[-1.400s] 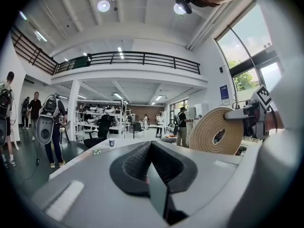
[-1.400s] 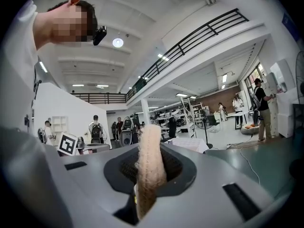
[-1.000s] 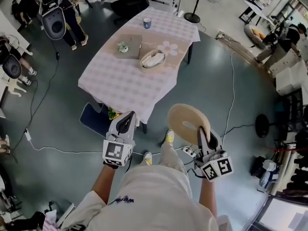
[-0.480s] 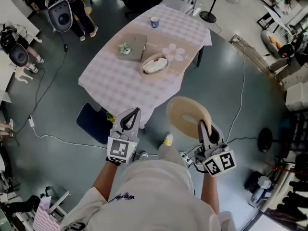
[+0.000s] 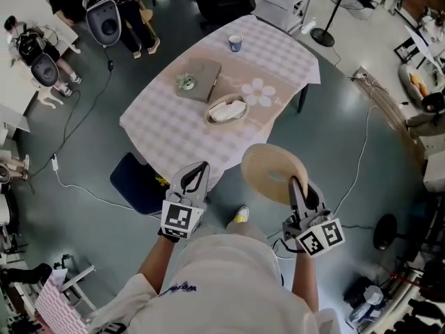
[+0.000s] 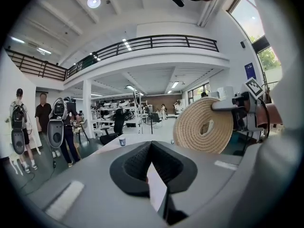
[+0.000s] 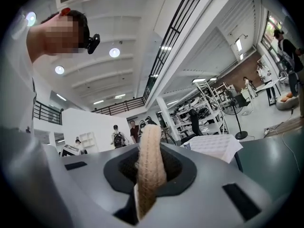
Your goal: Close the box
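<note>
In the head view, the right gripper (image 5: 297, 185) holds a round, flat lid of coiled beige rope (image 5: 272, 172) by its near edge, in the air over the grey floor and off the bench's near corner. The left gripper (image 5: 197, 175) is at 9 o'clock of the lid, empty, with its jaws together. The open round woven box (image 5: 226, 110) stands near the middle of the bench with the pale checked cloth (image 5: 163, 127), at 11 o'clock of the lid and well apart from it. A small blue cup (image 5: 236, 42) stands at 12 o'clock of the box. In the left gripper view, the left gripper (image 6: 151, 146) has its jaws meeting at the tips with nothing between them, and the lid (image 6: 205, 126) shows at 2 o'clock. In the right gripper view, the right gripper (image 7: 150, 163) stands narrow, its jaws pressed on the lid's rim (image 7: 151, 139), which rises upright between them.
</note>
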